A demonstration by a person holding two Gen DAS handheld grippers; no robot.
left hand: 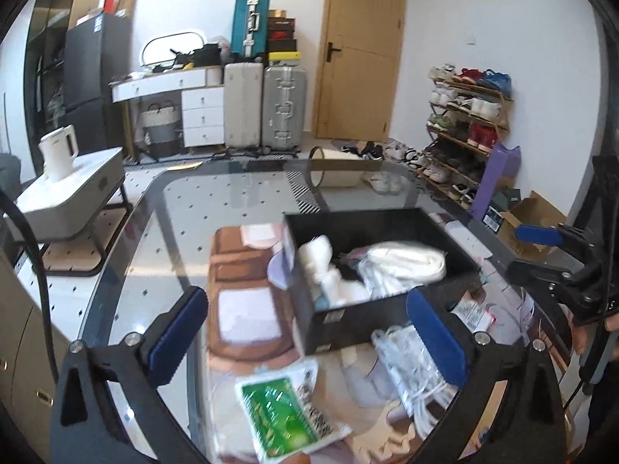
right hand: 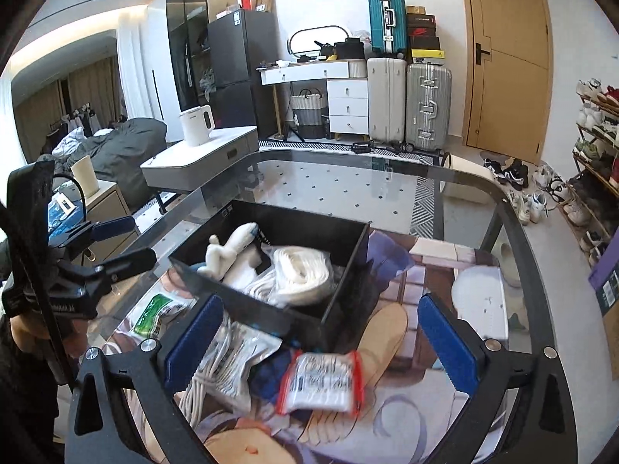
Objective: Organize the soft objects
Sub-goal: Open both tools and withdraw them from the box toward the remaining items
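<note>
An open black box (right hand: 344, 270) sits on a printed mat on the glass table. It holds a white plush toy (right hand: 228, 251) and a bagged coil of white rope (right hand: 301, 270). In front of the box lie a red-edged zip bag (right hand: 321, 382) of white items, a bagged white cord (right hand: 228, 355) and a green packet (right hand: 154, 309). My right gripper (right hand: 321, 303) hangs open above the zip bag and the box's near corner, holding nothing. My left gripper (left hand: 307, 297) is open too, above the green packet (left hand: 282, 413) and the bagged cord (left hand: 410, 363), at the near wall of the box (left hand: 348, 324).
Beyond the box the glass table (right hand: 329, 185) runs to a rounded dark edge. A white kettle (right hand: 197, 125) stands on a low side table at the left. Suitcases (right hand: 425, 104), a white dresser, a wooden door and a shoe rack (left hand: 464, 131) line the room behind.
</note>
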